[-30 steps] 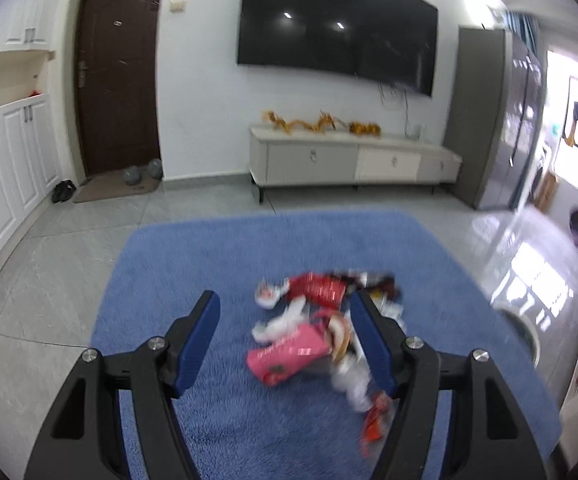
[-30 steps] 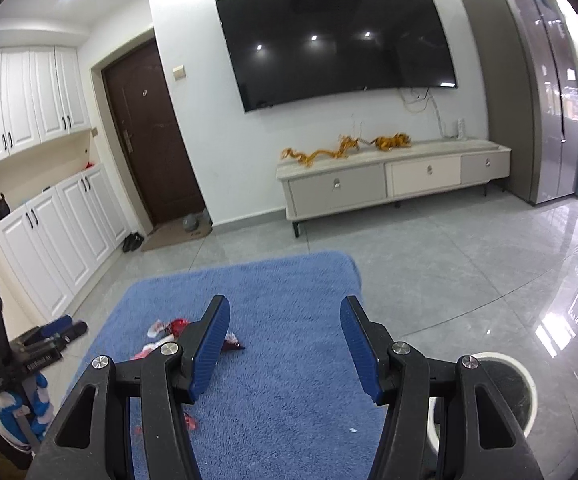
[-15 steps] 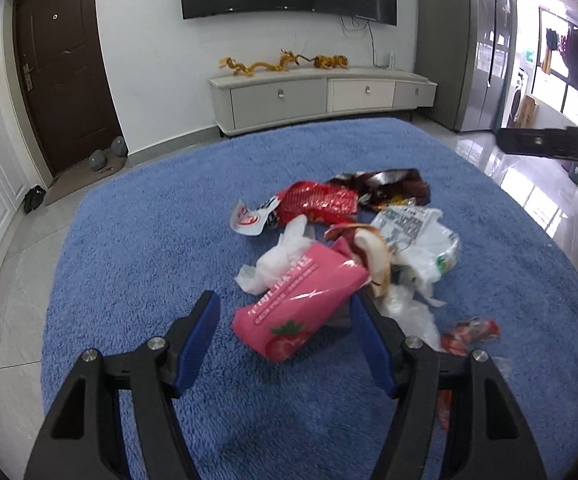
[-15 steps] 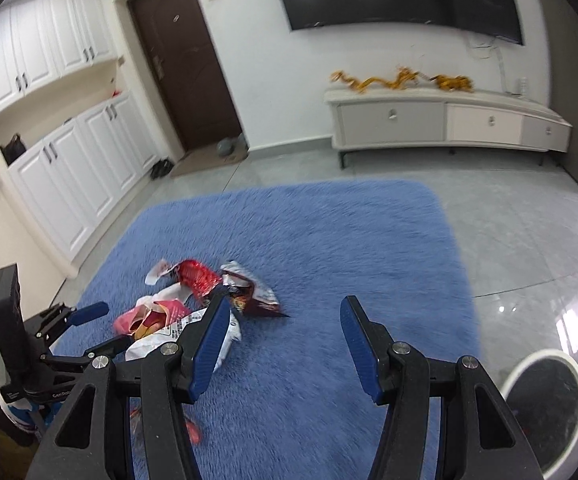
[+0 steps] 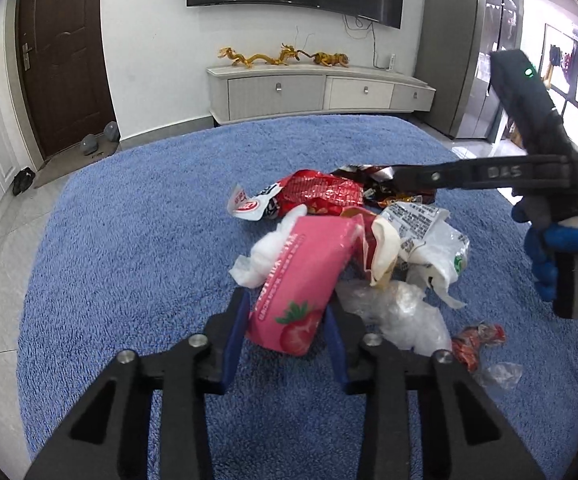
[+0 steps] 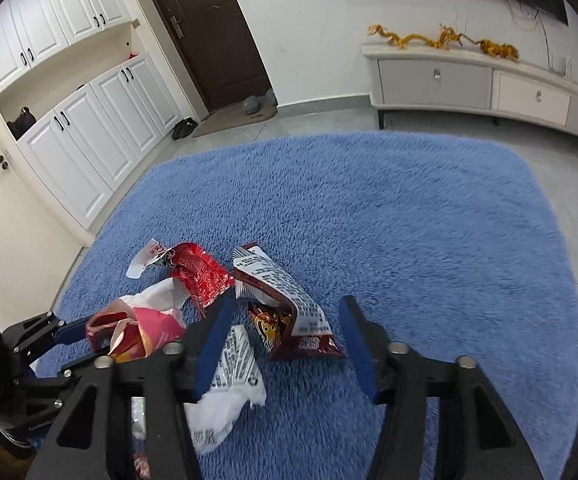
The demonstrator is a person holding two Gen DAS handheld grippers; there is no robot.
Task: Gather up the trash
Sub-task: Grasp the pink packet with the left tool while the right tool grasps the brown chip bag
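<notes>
A pile of wrappers lies on the blue rug [image 5: 137, 240]. My left gripper [image 5: 287, 308] is shut on a pink strawberry packet [image 5: 301, 284], also seen in the right wrist view [image 6: 149, 330]. Behind it lie a red wrapper [image 5: 321, 194], a white printed bag [image 5: 425, 232] and clear plastic [image 5: 405, 312]. My right gripper [image 6: 287, 316] is open, with its fingers on either side of a dark brown snack wrapper [image 6: 289, 312]. The right gripper also shows in the left wrist view [image 5: 401, 176] over the pile's far side.
A small red wrapper [image 5: 475, 340] and a clear scrap [image 5: 499, 374] lie at the right of the rug. A TV cabinet [image 5: 313, 90] stands at the far wall. White cupboards [image 6: 89, 136] and a brown door [image 6: 205, 32] are to the left. Tiled floor surrounds the rug.
Both grippers have come down to the pile. My left gripper has closed on the pink packet. My right gripper has moved left and forward until it straddles the brown wrapper.
</notes>
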